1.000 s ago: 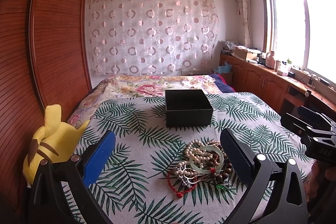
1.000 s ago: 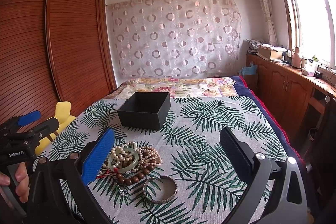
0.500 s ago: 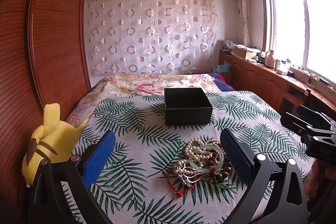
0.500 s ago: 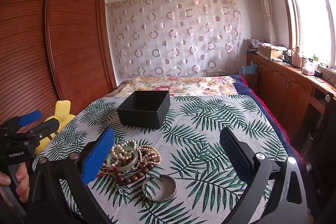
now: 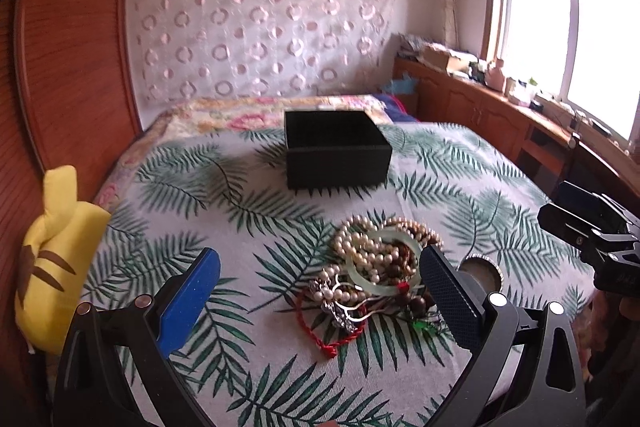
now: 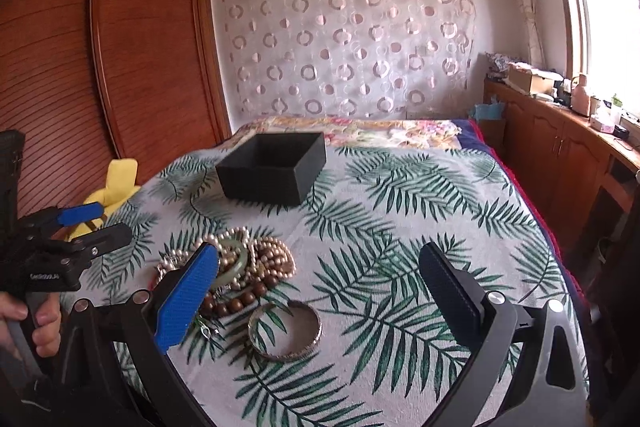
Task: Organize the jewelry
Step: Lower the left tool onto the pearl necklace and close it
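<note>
- Bedroom setting: a bed covered by a palm-leaf spread (image 5: 224, 187) is the work surface, with a wooden wardrobe to the left, a circle-print curtain behind and a window to the right.
- Far left of the left gripper's blue finger, a yellow plush toy (image 5: 52, 251) lies at the bed edge, well out of the way.
- Left gripper (image 5: 320, 291) hovers with its fingers spread wide and nothing between the pads; the jewelry pile (image 5: 376, 275) sits just inside its dark right-hand finger, off centre.
- Ahead of both sets of fingers stands the open black box (image 5: 338, 151), which I judge to be where the pieces should go.
- Right gripper (image 6: 320, 287) is likewise wide open and empty; the pile lies at and behind its blue left-hand finger, while the loose metal bangle (image 6: 285, 331) lies between the fingers, nearer the blue one.
- To do this pick well, I would centre one gripper over a single piece, the bangle or the pale green bangle (image 5: 382, 261) on top, and close on its rim, lifting slowly so tangled strands drop away.
- Hard to make out: strands in the heap overlap, so I cannot count them; the dark finger hides part of the pile in the left view, and the box interior is in shadow.
</note>
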`<state>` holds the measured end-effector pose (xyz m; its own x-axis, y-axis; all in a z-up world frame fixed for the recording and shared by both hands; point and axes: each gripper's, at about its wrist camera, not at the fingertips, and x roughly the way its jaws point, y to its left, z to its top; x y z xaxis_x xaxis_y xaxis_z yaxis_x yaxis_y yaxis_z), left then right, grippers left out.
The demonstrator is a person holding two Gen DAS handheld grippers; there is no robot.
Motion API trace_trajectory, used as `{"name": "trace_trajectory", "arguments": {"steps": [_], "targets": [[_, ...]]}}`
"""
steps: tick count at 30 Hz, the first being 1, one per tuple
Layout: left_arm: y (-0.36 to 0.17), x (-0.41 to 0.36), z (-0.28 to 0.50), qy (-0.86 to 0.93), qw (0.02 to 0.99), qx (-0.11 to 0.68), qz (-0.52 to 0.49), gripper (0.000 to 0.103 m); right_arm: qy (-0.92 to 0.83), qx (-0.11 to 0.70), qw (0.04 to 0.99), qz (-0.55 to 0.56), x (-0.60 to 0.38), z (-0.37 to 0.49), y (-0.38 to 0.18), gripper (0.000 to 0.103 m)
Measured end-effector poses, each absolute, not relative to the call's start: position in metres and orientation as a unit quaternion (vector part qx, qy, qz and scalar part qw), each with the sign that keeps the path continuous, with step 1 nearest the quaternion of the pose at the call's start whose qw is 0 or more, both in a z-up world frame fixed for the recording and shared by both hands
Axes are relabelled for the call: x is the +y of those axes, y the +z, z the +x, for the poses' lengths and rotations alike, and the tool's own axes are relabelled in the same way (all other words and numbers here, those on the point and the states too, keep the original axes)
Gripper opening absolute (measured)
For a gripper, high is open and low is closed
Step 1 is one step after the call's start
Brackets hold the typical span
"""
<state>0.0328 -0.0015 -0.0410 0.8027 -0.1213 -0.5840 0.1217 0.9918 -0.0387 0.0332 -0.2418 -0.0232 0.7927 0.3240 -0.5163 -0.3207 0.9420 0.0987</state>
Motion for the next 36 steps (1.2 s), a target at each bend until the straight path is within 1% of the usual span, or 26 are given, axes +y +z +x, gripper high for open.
{"name": "trace_trajectory", "arguments": {"steps": [3, 5, 6, 8, 12, 14, 15, 16, 18, 20, 24, 27, 28, 33, 34, 36], "targets": [[-0.051, -0.004, 0.042, -0.080, 0.943, 0.322, 0.002, 0.096, 0.178, 0.287, 0.941, -0.001, -0.242, 0.036, -0.034, 0.101], [-0.055, -0.003, 0.048, -0.092, 0.938, 0.333, 0.001, 0.088, 0.184, 0.296, 0.937, -0.003, -0.241, 0.038, -0.040, 0.101], [-0.058, -0.005, 0.052, -0.099, 0.935, 0.340, 0.002, 0.086, 0.187, 0.300, 0.935, -0.003, -0.241, 0.039, -0.042, 0.101], [-0.063, -0.007, 0.061, -0.111, 0.929, 0.353, 0.003, 0.077, 0.193, 0.307, 0.932, -0.007, -0.239, 0.041, -0.046, 0.101], [-0.071, -0.012, 0.077, -0.132, 0.918, 0.375, 0.002, 0.065, 0.199, 0.314, 0.928, -0.012, -0.237, 0.042, -0.052, 0.101], [-0.075, -0.013, 0.086, -0.148, 0.909, 0.389, -0.010, 0.053, 0.200, 0.314, 0.928, -0.010, -0.237, 0.042, -0.053, 0.101], [-0.076, -0.013, 0.090, -0.152, 0.906, 0.396, -0.017, 0.050, 0.201, 0.315, 0.928, -0.009, -0.237, 0.042, -0.053, 0.101], [-0.079, -0.012, 0.096, -0.155, 0.902, 0.403, -0.023, 0.045, 0.201, 0.315, 0.928, -0.008, -0.237, 0.042, -0.053, 0.101], [-0.083, -0.011, 0.104, -0.161, 0.896, 0.413, -0.035, 0.040, 0.202, 0.314, 0.928, -0.009, -0.237, 0.042, -0.053, 0.101], [-0.085, -0.013, 0.109, -0.162, 0.892, 0.420, -0.039, 0.031, 0.203, 0.313, 0.928, -0.011, -0.236, 0.042, -0.053, 0.101], [-0.090, -0.013, 0.118, -0.171, 0.883, 0.433, -0.053, 0.026, 0.206, 0.314, 0.927, -0.013, -0.234, 0.040, -0.054, 0.101], [-0.093, -0.013, 0.124, -0.173, 0.878, 0.441, -0.061, 0.020, 0.207, 0.317, 0.926, -0.012, -0.233, 0.040, -0.056, 0.101], [-0.094, -0.012, 0.125, -0.173, 0.878, 0.442, -0.062, 0.011, 0.207, 0.318, 0.925, -0.013, -0.233, 0.041, -0.057, 0.101], [-0.088, -0.009, 0.123, -0.172, 0.886, 0.427, -0.056, 0.008, 0.211, 0.327, 0.921, -0.017, -0.231, 0.043, -0.063, 0.101], [-0.086, -0.009, 0.122, -0.172, 0.887, 0.425, -0.055, 0.006, 0.212, 0.330, 0.920, -0.018, -0.231, 0.043, -0.064, 0.101], [-0.079, -0.008, 0.122, -0.172, 0.891, 0.416, -0.052, 0.006, 0.215, 0.334, 0.918, -0.020, -0.229, 0.043, -0.066, 0.101]]}}
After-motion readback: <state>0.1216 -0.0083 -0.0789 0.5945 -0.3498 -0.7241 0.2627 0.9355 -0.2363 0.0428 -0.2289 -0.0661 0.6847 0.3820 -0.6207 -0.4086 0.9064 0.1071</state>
